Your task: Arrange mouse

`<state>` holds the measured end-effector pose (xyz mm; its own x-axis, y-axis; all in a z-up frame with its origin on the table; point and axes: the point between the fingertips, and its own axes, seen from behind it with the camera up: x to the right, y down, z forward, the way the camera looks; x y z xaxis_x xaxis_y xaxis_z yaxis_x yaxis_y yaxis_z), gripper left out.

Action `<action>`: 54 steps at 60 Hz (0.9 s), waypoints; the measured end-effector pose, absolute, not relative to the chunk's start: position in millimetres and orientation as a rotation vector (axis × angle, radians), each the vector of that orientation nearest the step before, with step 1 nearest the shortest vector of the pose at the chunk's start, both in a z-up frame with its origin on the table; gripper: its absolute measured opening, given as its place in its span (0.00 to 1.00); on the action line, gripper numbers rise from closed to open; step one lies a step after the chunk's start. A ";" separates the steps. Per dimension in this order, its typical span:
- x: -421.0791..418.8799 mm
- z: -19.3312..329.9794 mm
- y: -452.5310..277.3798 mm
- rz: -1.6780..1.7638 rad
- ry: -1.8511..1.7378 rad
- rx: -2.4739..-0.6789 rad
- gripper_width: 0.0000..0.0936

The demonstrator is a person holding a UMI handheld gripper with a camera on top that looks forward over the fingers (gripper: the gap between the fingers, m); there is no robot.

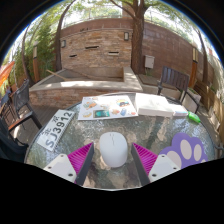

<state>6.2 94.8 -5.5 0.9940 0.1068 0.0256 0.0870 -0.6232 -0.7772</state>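
Observation:
A white computer mouse [113, 149] lies on a glass-topped table [70, 140], between my two fingers. My gripper [114, 160] is open: the pink pads [81, 157] stand on either side of the mouse with a gap at each side. The mouse rests on the table on its own. A white and purple paw-shaped pad [186, 150] lies to the right of the right finger.
A licence plate [57, 128] lies to the left of the left finger. Beyond the mouse are a printed sheet or tray [107, 105], a white box [155, 103] and a green item [193, 117]. Chairs [172, 80] and a brick wall [95, 45] stand behind the table.

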 end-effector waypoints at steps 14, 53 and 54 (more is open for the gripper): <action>0.2 -18.2 111.7 0.064 -0.201 -2.248 0.51; 118.3 279.4 93.4 0.222 -0.052 -1.805 0.39; 130.9 271.6 92.5 0.204 -0.042 -1.816 0.39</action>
